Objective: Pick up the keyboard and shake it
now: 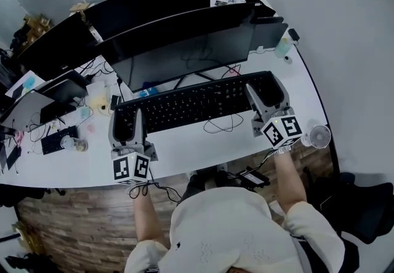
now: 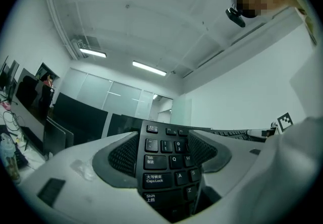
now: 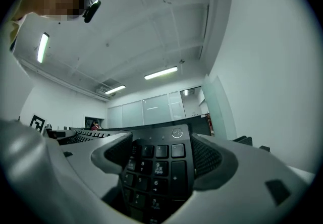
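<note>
White desk (image 1: 197,149): carries a wide dark monitor (image 1: 184,50) at its rear. Black keyboard (image 1: 191,102): lies lengthwise just before the monitor, held at both ends. Left gripper (image 1: 128,124): jaws clamped on the Tab and Caps Lock end. Right gripper (image 1: 266,96): jaws clamped on the number-pad end.
</note>
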`<act>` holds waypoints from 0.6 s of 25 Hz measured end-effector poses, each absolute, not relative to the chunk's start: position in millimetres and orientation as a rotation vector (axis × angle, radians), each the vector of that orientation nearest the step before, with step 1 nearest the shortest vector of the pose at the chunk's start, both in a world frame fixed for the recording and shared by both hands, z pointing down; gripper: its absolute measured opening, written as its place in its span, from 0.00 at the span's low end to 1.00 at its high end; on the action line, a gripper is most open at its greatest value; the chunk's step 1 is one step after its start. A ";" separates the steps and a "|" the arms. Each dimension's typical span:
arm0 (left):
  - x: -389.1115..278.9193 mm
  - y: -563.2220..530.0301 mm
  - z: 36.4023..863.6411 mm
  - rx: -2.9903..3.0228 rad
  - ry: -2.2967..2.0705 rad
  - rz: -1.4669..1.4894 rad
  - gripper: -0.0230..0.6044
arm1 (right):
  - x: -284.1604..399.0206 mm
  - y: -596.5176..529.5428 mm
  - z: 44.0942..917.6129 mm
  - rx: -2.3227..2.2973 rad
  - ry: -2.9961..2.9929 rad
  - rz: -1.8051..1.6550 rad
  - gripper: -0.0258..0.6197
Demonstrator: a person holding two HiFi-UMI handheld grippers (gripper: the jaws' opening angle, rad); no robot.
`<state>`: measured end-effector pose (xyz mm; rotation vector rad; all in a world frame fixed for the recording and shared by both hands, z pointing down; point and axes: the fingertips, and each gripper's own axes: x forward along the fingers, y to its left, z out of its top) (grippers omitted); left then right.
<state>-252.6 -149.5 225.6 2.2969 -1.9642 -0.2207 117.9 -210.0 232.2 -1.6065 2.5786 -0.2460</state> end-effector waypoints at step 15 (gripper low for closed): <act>-254.3 -156.7 320.9 2.119 -1.874 -0.045 0.52 | 115.6 -220.3 323.5 -1.698 2.684 -0.537 0.59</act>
